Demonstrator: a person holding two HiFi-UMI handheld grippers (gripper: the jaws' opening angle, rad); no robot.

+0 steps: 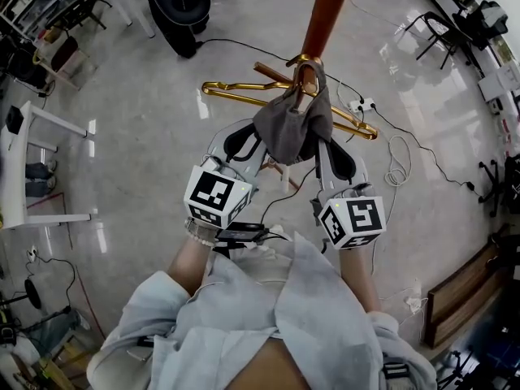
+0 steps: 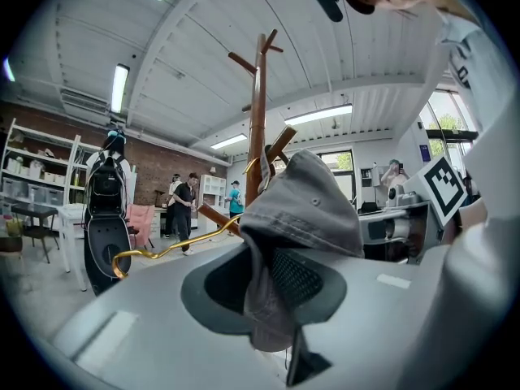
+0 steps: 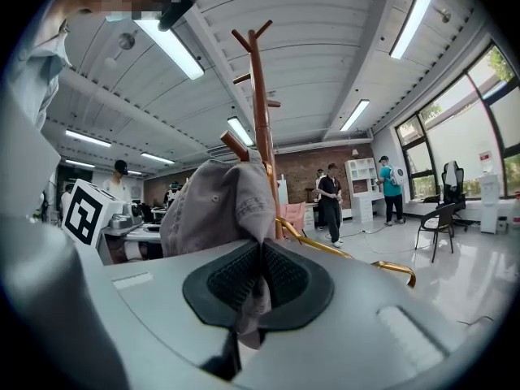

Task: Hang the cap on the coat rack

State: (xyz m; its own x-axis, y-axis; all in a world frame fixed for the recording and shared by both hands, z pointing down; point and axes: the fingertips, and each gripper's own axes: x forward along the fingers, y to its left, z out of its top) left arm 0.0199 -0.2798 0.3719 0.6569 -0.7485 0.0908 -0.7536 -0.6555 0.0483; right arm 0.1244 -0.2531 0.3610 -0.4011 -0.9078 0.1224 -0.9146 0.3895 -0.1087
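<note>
Rising just ahead of both tools, the coat rack (image 1: 327, 10) is being touched by the cap (image 1: 291, 124), which is being clenched by the left tool (image 2: 264, 283) and right tool (image 3: 258, 287). Unless a peg is being caught, letting go risks a drop.

cap (image 1: 291, 124): grey fabric, crumpled, raised against the pole, beside a lower peg.
coat rack (image 1: 327, 10): brown wooden pole, upright, with angled pegs up its length.

Left forearm (image 1: 191, 260) and right forearm (image 1: 356, 268) reach toward twelve o'clock, side by side; left tongs (image 1: 257, 141) and right tongs (image 1: 323, 148) each pinch the cap (image 1: 288, 124) between closed jaws.
</note>
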